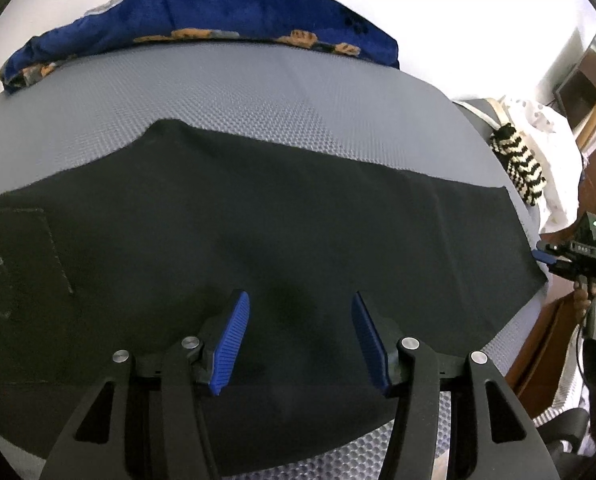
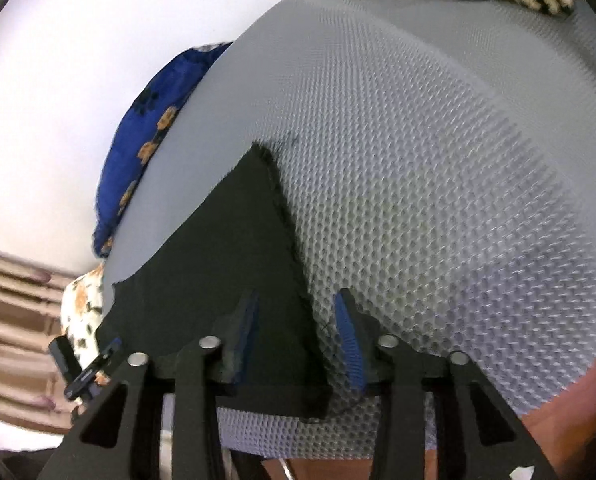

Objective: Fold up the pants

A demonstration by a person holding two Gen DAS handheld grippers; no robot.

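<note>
Black pants (image 1: 258, 232) lie flat across a grey mesh mat (image 1: 258, 92), folded lengthwise, a back pocket at the left. My left gripper (image 1: 299, 312) is open just above the pants' near middle. My right gripper (image 2: 296, 312) is open over the pants' leg end (image 2: 234, 248), one blue finger (image 2: 347, 336) over the mat, the other over the cloth. The right gripper also shows in the left wrist view (image 1: 545, 258) at the leg hem on the right.
A blue paw-print blanket (image 1: 218, 16) lies along the mat's far edge. A black-and-cream knitted item (image 1: 521, 164) and white cloth (image 1: 553, 148) sit at the right. Wooden furniture (image 1: 537, 344) stands beyond the right edge.
</note>
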